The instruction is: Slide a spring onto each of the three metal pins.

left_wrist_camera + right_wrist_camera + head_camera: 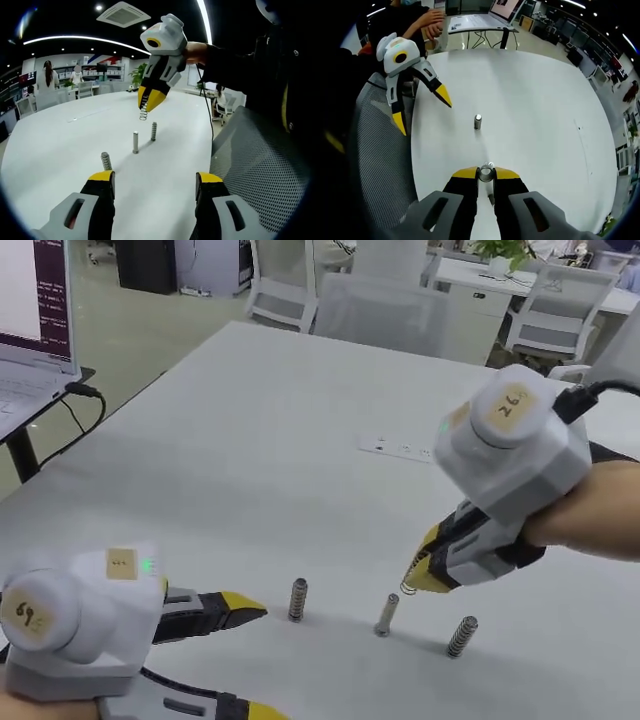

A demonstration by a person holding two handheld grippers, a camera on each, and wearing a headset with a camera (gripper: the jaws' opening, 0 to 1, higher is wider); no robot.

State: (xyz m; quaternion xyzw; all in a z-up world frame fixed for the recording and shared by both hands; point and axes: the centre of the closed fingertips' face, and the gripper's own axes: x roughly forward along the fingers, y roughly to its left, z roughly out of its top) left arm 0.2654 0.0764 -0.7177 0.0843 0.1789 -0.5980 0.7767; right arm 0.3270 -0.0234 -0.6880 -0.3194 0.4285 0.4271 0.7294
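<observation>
Three metal pins stand in a row on the white table [250, 440]. A spring sits on the left pin [297, 600] and on the right pin [462, 636]. The middle pin [387, 613] is bare. My right gripper [418, 578] hangs just above and to the right of the middle pin, shut on a spring [408, 586] that dangles from its tips. In the right gripper view that spring [486, 174] shows end-on between the shut jaws. My left gripper [258, 660] is open and holds nothing, left of the pins. The left gripper view shows the bare pin [135, 142] under the held spring [143, 111].
A laptop [35, 320] stands on a side desk at the far left, with a cable hanging. A white strip [398, 449] lies on the table beyond the pins. Office chairs [370, 300] line the far edge. A mesh chair [260, 165] is close to me.
</observation>
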